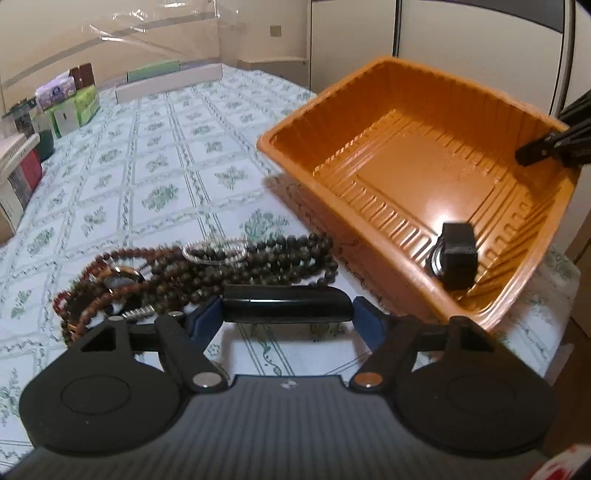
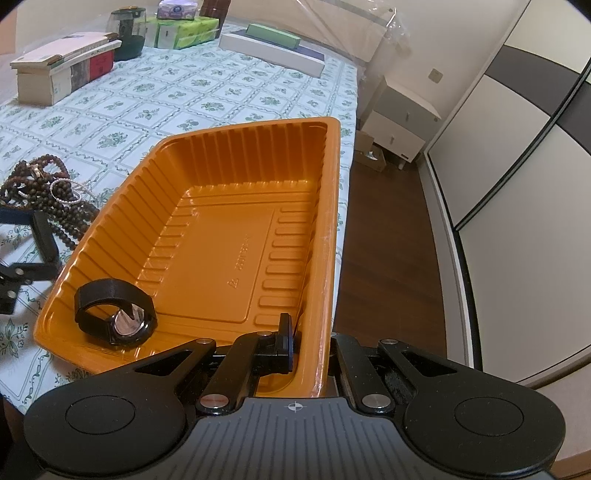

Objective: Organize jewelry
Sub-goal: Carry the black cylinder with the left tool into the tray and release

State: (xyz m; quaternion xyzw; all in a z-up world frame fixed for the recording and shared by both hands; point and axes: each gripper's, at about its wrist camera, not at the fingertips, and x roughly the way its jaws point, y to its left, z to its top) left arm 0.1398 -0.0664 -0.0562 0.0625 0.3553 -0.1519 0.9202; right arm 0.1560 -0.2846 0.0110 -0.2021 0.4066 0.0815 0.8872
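Observation:
An orange plastic tray (image 1: 373, 110) is tilted, its right side lifted off the table; it also shows in the right wrist view (image 2: 332, 206). My right gripper (image 2: 314, 347) is shut on the tray's near wall, one finger inside, one outside. A black watch (image 1: 456, 258) lies in the tray's low corner, also seen from the right wrist (image 2: 114, 317). My left gripper (image 1: 286, 314) is shut on a black bangle (image 1: 288, 306), just in front of a heap of brown bead strings (image 1: 207, 273) with a clear bracelet (image 1: 218, 251) on top.
A floral tablecloth (image 1: 155, 155) covers the table. Boxes (image 2: 62, 70) and tissue packs (image 2: 184, 31) stand along the far edge. The table's right edge (image 2: 349, 184) drops to a wooden floor by a wardrobe (image 2: 517, 203).

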